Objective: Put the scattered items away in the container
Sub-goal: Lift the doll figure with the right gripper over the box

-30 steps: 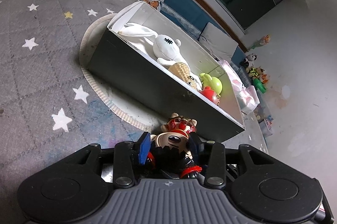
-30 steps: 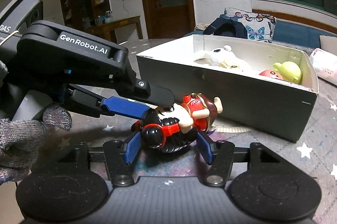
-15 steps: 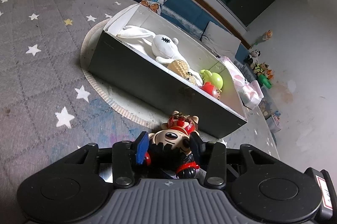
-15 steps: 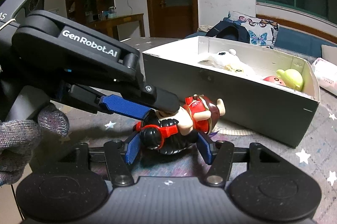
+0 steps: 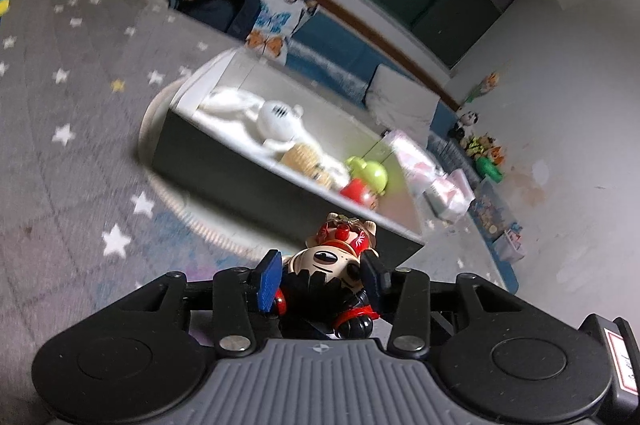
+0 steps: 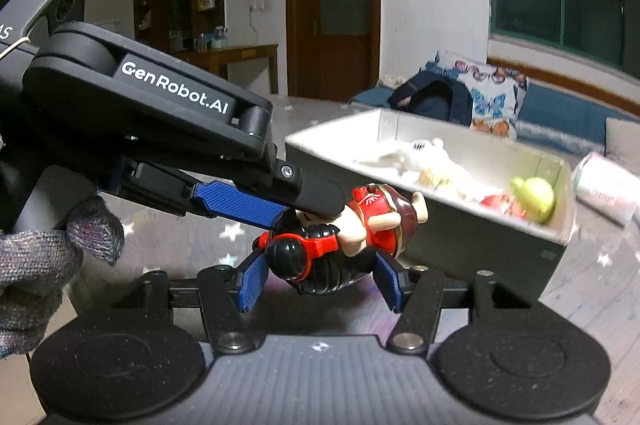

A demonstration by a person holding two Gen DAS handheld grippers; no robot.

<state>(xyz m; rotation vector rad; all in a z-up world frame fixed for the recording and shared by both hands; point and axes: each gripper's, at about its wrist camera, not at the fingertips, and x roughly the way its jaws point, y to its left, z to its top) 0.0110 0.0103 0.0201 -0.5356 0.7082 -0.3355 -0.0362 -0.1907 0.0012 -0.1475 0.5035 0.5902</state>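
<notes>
A red, black and cream toy figure (image 5: 336,265) is clamped between the blue pads of my left gripper (image 5: 320,279). In the right wrist view the same figure (image 6: 340,237) also sits between the fingers of my right gripper (image 6: 320,281), which press its sides. The left gripper's body (image 6: 172,113) reaches in from the left there. Both hold the figure off the carpet in front of the open grey box (image 5: 224,161) (image 6: 480,237). The box holds a white plush (image 5: 272,123), a tan toy (image 5: 304,159), a green toy (image 5: 372,175) and a red toy (image 5: 358,193).
The box stands on a round mat on a grey star-patterned carpet (image 5: 60,105). Pink packs (image 5: 436,181) lie past the box's right end. A dark backpack and butterfly cushion (image 6: 472,101) sit behind it. Small toys (image 5: 484,153) line the wall.
Both grippers have lifted the toy figure higher off the carpet. The box now sits lower and farther off in both views, and the views are motion-blurred.
</notes>
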